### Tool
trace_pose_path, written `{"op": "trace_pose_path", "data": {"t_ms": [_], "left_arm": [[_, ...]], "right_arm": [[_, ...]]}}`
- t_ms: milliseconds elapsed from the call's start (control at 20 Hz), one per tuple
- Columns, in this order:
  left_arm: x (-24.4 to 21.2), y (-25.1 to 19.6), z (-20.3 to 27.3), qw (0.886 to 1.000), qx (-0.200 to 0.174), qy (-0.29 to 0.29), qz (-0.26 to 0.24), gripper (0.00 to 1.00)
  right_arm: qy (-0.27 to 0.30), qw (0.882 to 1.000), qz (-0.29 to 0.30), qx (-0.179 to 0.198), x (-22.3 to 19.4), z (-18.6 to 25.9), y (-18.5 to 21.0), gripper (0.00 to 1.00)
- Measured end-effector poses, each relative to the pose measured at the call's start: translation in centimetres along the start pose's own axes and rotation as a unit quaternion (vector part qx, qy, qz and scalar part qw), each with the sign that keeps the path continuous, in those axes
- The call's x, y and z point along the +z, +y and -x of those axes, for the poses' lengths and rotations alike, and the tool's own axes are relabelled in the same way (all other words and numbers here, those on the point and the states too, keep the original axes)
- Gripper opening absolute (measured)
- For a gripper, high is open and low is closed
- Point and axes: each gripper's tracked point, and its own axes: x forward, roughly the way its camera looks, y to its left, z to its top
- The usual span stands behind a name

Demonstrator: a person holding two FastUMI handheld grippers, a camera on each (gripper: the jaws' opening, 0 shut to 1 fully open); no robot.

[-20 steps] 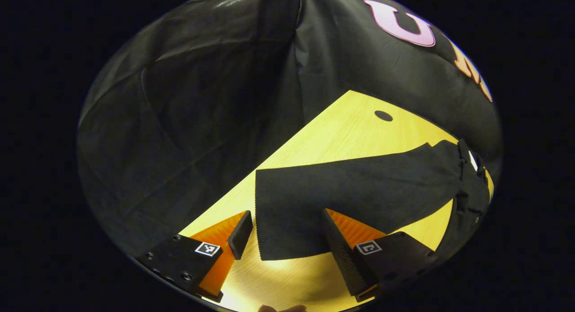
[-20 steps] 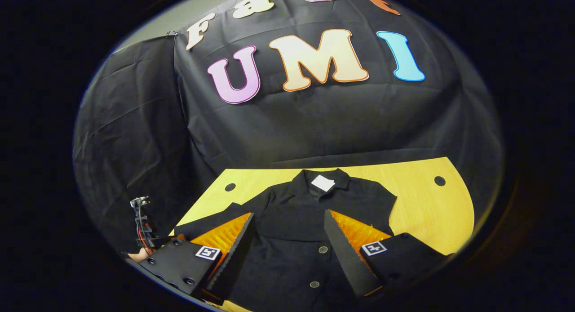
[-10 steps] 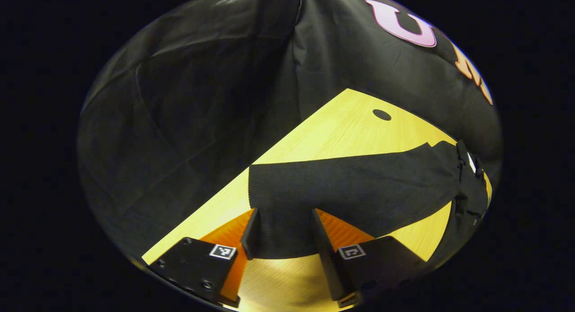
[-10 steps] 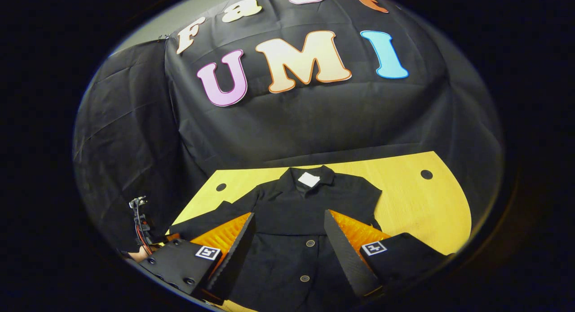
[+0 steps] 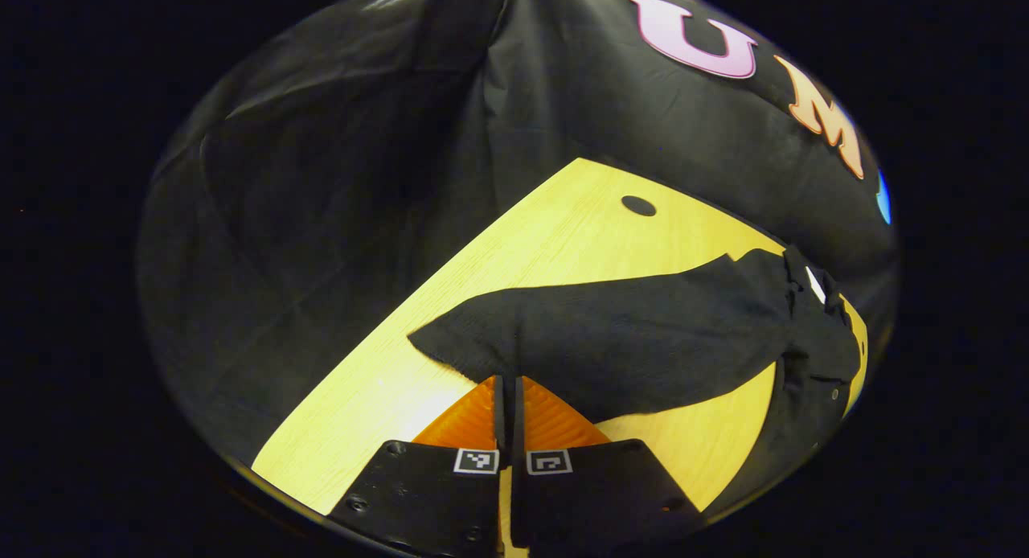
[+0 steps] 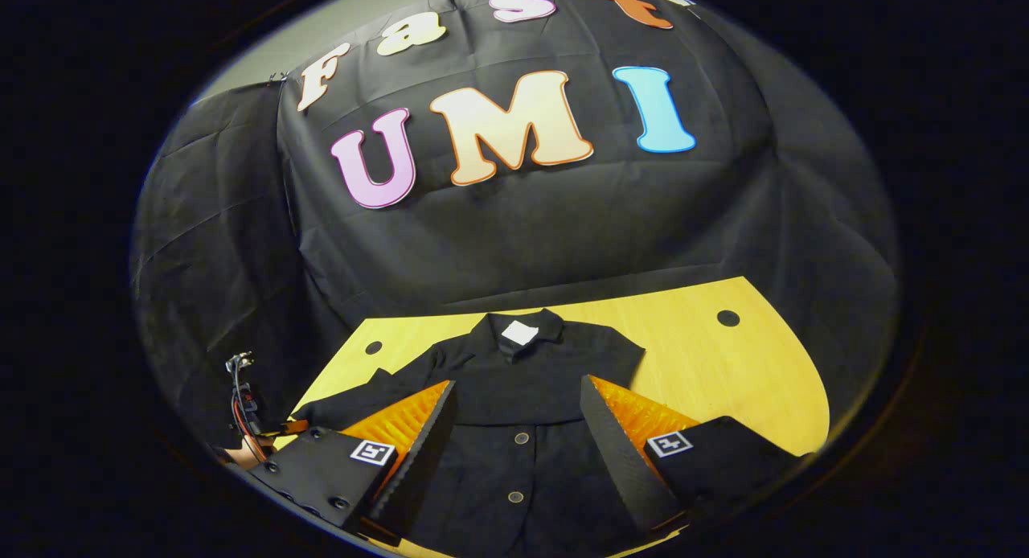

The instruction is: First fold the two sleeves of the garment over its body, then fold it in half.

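A black buttoned garment (image 6: 514,381) lies flat on the yellow wooden table (image 6: 723,373), collar at the far side with a white tag (image 6: 519,332). One sleeve lies folded across its chest. In the left gripper view the other sleeve (image 5: 627,333) stretches across the table, and my left gripper (image 5: 508,385) is shut on its cuff end, which is lifted and bunched. In the right gripper view my right gripper (image 6: 514,429) hovers open above the garment's button front, nothing between its fingers. The left gripper's device (image 6: 249,413) shows small at that view's left edge.
The table has two round holes (image 6: 727,317) (image 6: 374,347) near its far corners. Black cloth walls stand behind and to the left of the table. Bare tabletop (image 5: 386,389) lies to the left of the sleeve.
My left gripper slid onto the sleeve's cuff, went from open to shut on it, and the cuff end has lifted and crumpled. The right gripper has pulled back slightly and stays open.
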Motion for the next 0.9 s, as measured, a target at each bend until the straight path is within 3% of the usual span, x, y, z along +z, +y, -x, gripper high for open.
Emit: {"op": "trace_pose_path", "data": {"t_ms": [150, 400, 700, 900], "left_arm": [[4.2, -5.4, 2.5, 0.997, -0.053, -0.048, -0.028, 0.00], [8.6, -22.1, 6.3, 0.977, -0.173, -0.100, -0.077, 0.00], [6.1, -38.9, 10.9, 0.942, -0.290, -0.109, -0.132, 0.00], [3.1, -47.8, 13.2, 0.922, -0.345, -0.093, -0.149, 0.00]], "right_arm": [[-0.006, 1.000, -0.001, -0.015, 0.1, 0.5, -1.8, 0.98], [0.011, 0.999, -0.014, -0.037, -1.6, 0.8, -5.7, 0.98], [0.025, 0.998, -0.028, -0.058, -3.5, 1.9, -11.1, 0.98], [0.032, 0.996, -0.038, -0.075, -4.7, 3.5, -15.6, 0.98]]}}
